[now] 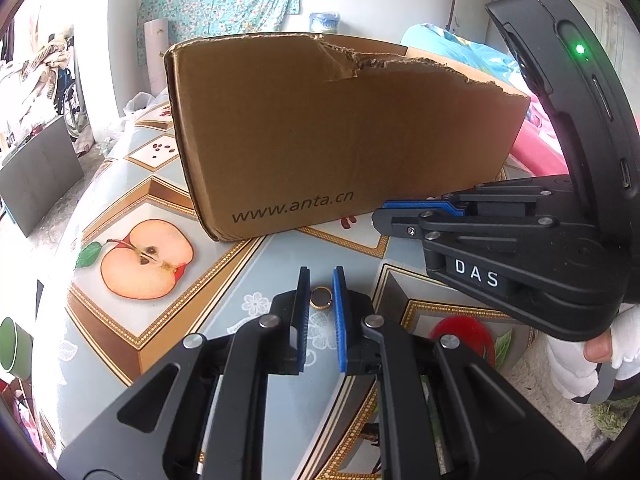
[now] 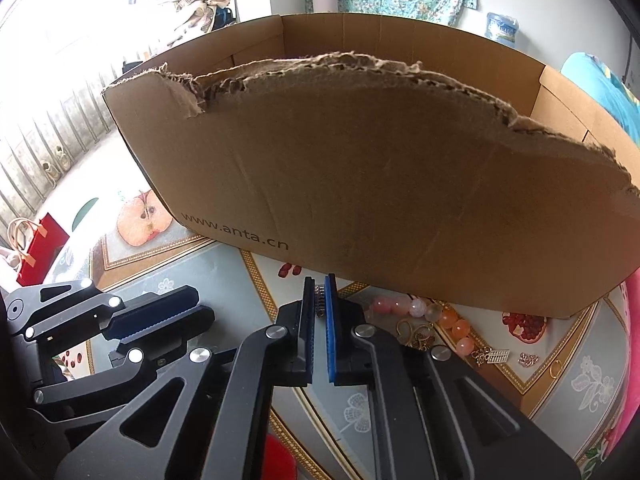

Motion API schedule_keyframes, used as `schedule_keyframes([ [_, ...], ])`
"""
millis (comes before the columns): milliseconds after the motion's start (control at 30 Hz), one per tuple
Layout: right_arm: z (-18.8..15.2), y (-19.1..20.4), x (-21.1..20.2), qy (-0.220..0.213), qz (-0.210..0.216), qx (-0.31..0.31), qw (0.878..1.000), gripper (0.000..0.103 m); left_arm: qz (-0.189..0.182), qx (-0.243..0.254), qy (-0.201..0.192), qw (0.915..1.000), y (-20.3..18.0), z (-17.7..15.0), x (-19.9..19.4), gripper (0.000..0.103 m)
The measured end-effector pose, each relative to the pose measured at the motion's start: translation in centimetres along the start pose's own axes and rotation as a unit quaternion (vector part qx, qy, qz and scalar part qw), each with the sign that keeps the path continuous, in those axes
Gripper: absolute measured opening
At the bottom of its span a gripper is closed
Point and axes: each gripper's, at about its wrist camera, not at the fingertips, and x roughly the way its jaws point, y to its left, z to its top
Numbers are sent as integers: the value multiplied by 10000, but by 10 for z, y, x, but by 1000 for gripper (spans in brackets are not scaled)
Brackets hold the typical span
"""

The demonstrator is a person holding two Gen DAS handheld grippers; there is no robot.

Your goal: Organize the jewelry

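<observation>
A gold ring [image 1: 321, 298] sits between the blue pads of my left gripper [image 1: 321, 280], whose jaws are nearly shut around it, low over the tablecloth. My right gripper [image 2: 319, 290] is shut on a small gold beaded piece [image 2: 319, 300] just in front of the torn cardboard box [image 2: 380, 184]. The right gripper also shows in the left wrist view [image 1: 378, 214], close to the box wall [image 1: 320, 140]. A pink bead bracelet [image 2: 424, 314], gold brooches [image 2: 416, 334], an abacus charm [image 2: 494, 356] and a small ring [image 2: 555, 369] lie on the table to its right.
The fruit-patterned tablecloth [image 1: 148, 260] covers the table. A red disc [image 1: 460, 330] lies under the right gripper. A green cup [image 1: 14, 346] stands at the left edge. A red bag [image 2: 40, 248] is beyond the table's left side.
</observation>
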Motion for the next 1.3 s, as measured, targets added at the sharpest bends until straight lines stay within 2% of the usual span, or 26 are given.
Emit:
schedule_keyframes([
  [167, 3, -2, 0, 81, 184, 200, 9996, 5, -12, -27, -3, 10000, 3, -1, -1, 10],
  [500, -16, -12, -25, 78, 467, 481, 9977, 3, -29, -54, -5, 10000, 4, 0, -1, 10],
  [667, -17, -5, -27, 141, 455, 327, 9983, 3, -13, -49, -6, 10000, 5, 0, -1, 10],
  [767, -10, 7, -19, 240, 405, 191, 9987, 7, -8, -39, -1, 10000, 4, 0, -2, 10],
  [833, -7, 8, -15, 252, 406, 149, 9987, 14, -8, -40, -2, 10000, 4, 0, -2, 10],
  [1000, 1, 17, 0, 291, 276, -146, 9991, 15, -11, -48, -5, 10000, 4, 0, -2, 10],
  [1067, 3, 22, 3, 336, 210, -301, 9988, 13, -13, -49, -5, 10000, 4, 0, -2, 10],
  [1100, 4, 25, 4, 364, 216, -340, 9985, 5, -12, -48, -5, 10000, 4, 0, -2, 10],
  [1200, 8, 35, 7, 415, 148, -431, 9981, 5, -9, -42, -11, 10000, 4, 0, -2, 10],
  [1300, 10, 31, 8, 427, 324, -214, 9983, 5, -13, -44, -7, 10000, 4, 0, -2, 10],
])
